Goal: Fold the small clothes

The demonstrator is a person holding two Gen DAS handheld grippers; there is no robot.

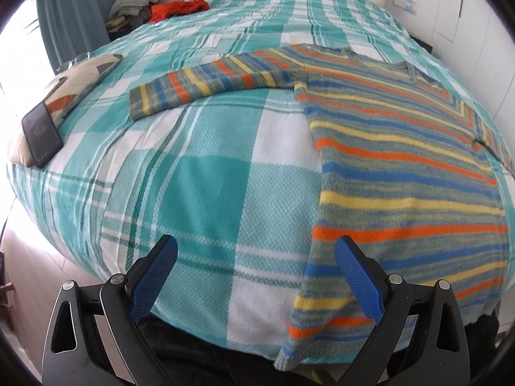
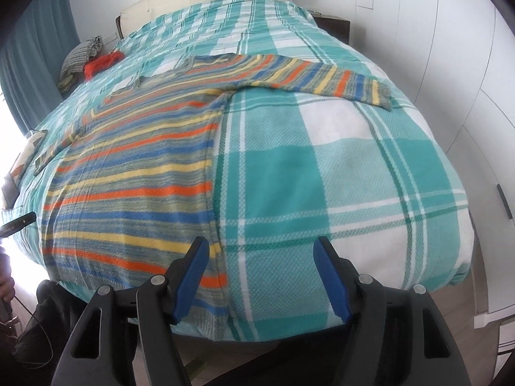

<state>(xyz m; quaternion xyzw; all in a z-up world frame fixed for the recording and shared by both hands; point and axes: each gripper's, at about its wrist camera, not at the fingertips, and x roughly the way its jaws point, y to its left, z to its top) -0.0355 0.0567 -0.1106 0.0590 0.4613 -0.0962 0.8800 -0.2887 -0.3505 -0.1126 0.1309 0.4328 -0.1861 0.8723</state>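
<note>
striped sweater [image 1: 402, 173] spread flat on the plaid bedspread [image 1: 206, 186], hem at the near bed edge, both sleeves out.

left gripper [image 1: 256, 276] gapes wide with nothing between its fingers, straddling the sweater's left side seam; right gripper [image 2: 260, 273] stands moderately parted, also empty, over the right seam. risk, as a judgement: the hem hangs over the edge, so a one-layer pinch or a pull toward the person could drag the knit off. open bedspread lies beyond each sleeve; a phone [image 1: 42, 135] on a cushion [image 1: 77, 80] sits far left.
</note>
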